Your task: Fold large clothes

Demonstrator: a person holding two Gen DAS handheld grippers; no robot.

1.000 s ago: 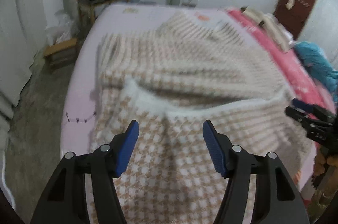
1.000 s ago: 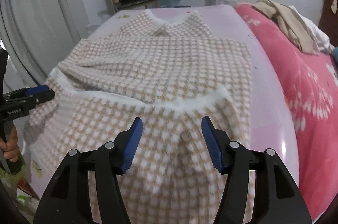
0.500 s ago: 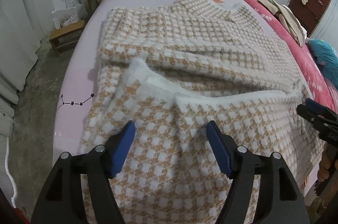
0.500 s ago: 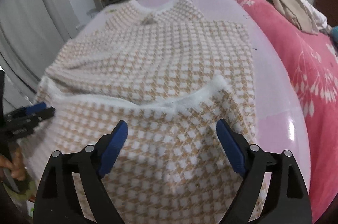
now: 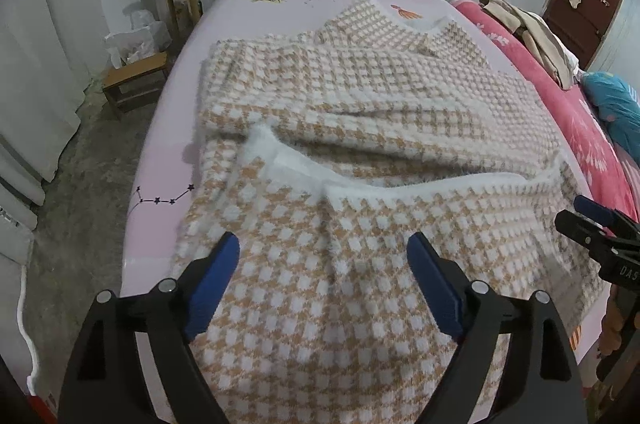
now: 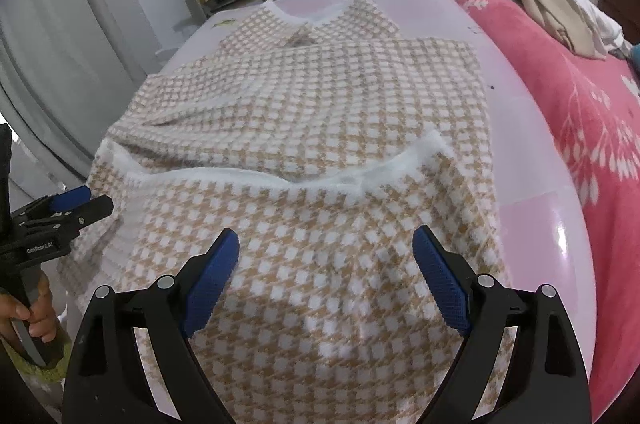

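Both grippers — left (image 5: 323, 266), right (image 6: 326, 262) — spread wide over sweater (image 5: 360, 128), left opening, gripping nothing.

Soft even indoor light, faint shadows; strong fisheye bending, dark corner vignette; glare spot on pink sheet (image 6: 560, 224).

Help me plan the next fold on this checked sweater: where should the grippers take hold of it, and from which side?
Probably the white ribbed hem, already folded up across the checked sweater. It lies as a raised, thick edge, free to pinch. Come from the near side: the left gripper, jaws opening and nothing between them, near its left corner; the right gripper, jaws also opening and empty, near its right corner.
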